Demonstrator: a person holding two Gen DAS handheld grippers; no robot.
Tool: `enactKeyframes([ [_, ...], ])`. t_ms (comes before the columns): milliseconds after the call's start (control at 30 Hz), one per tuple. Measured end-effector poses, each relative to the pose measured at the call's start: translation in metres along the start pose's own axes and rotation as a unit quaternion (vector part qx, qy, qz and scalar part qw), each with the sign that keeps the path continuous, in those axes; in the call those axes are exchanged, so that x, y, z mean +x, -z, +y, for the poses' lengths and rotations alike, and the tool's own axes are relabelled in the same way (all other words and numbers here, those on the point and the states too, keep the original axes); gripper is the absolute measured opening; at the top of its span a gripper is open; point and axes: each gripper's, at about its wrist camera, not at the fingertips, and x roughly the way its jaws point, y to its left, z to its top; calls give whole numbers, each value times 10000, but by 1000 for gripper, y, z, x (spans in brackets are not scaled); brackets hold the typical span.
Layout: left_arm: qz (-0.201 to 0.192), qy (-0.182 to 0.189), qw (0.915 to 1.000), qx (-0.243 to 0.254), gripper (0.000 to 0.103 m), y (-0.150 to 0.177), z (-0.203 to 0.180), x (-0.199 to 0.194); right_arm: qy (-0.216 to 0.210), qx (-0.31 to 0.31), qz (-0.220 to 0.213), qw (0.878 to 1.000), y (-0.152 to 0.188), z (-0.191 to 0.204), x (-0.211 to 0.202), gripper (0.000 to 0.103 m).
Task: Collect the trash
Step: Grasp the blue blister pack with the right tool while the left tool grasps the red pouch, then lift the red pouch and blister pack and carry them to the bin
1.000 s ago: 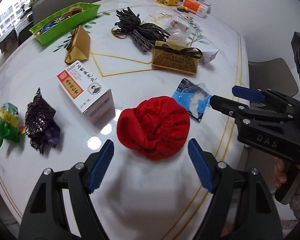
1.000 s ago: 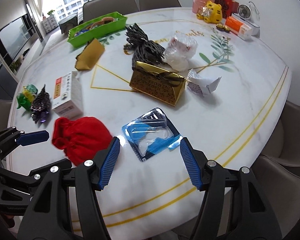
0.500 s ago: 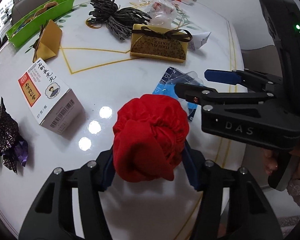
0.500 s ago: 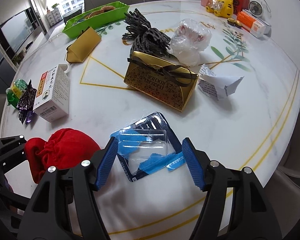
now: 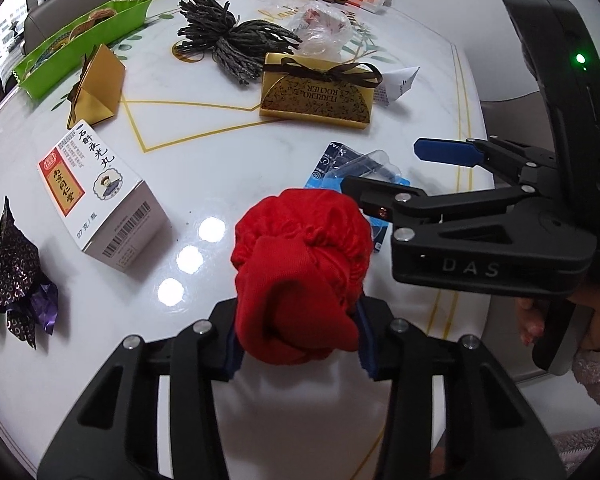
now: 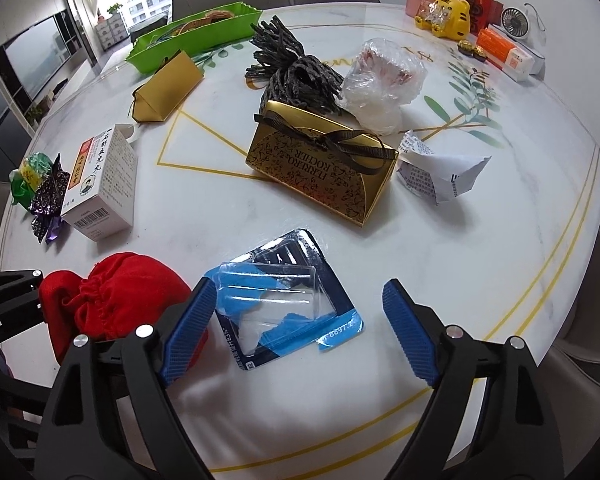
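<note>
Left gripper (image 5: 298,336): jaws closing, pads pressing a red gathered fabric pouch (image 5: 300,268) on the white marble table (image 5: 204,152).
Right gripper (image 6: 298,330): jaws opening, wide apart, astride a blue-and-clear plastic blister pack (image 6: 284,304), untouched.
Beyond: gold ribboned chocolate box (image 6: 320,162).

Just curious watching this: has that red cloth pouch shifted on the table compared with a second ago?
Cannot tell. The red pouch sits much as before beside the white medicine box; the left gripper has come around it, jaws closing.
</note>
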Motion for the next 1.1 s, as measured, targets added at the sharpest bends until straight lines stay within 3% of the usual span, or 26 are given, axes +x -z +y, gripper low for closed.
enactKeyframes([
  [467, -41, -85, 9999, -102, 42, 3, 2, -4, -66, -210, 132, 9997, 2, 11, 8, 82],
  [500, -44, -95, 9999, -100, 42, 4, 2, -5, -78, -208, 182, 9996, 3, 11, 11, 80],
  [567, -52, -110, 9999, -105, 41, 4, 2, -6, -104, -219, 225, 9995, 4, 11, 12, 60],
  [1100, -282, -381, 9978, -464, 40, 24, 7, -41, -358, -364, 20, 9987, 16, 20, -35, 60],
])
